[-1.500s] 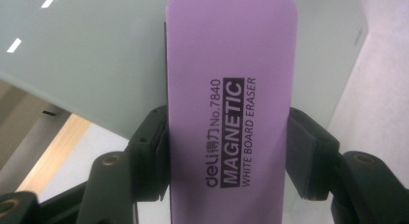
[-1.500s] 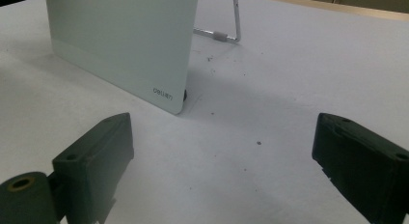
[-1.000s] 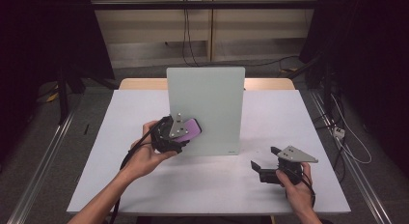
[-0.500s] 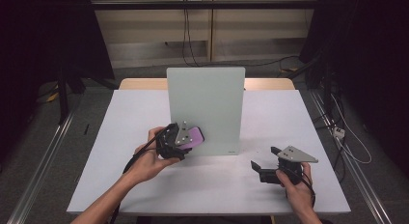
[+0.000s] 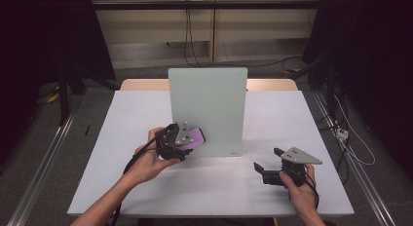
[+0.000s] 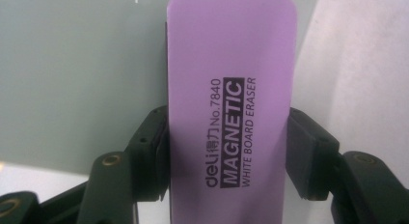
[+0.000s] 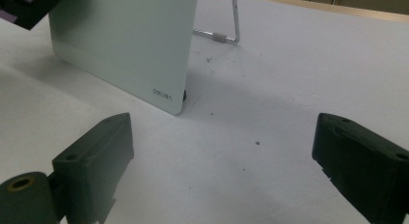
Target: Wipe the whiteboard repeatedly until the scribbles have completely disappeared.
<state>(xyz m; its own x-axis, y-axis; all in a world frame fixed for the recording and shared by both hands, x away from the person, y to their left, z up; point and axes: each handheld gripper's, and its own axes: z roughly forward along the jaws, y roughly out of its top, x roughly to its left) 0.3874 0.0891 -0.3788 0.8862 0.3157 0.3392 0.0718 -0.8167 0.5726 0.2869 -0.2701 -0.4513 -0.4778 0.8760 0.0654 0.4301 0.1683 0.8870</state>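
Observation:
A purple magnetic whiteboard eraser [image 6: 231, 103] stands between the two black jaws of my left gripper [image 6: 226, 137], which is shut on its long sides. From above, the left gripper [image 5: 186, 140] holds the eraser [image 5: 196, 137] at the lower left of the upright whiteboard [image 5: 209, 104]. Whether the eraser touches the board's pale green face [image 6: 82, 74] I cannot tell. At the front right of the table my right gripper [image 5: 268, 163] rests low, open, with nothing between its jaws. It [image 7: 222, 151] looks toward the whiteboard's lower corner [image 7: 120, 45].
The white tabletop [image 5: 122, 138] stretches to the left and right of the board. Behind the board a metal stand leg [image 7: 226, 38] rests on the table. Cables trail from both grippers toward the front edge. Dark floor and rails surround the table.
My left gripper has sunk a little with the eraser along the board's lower left. The right gripper has stayed put.

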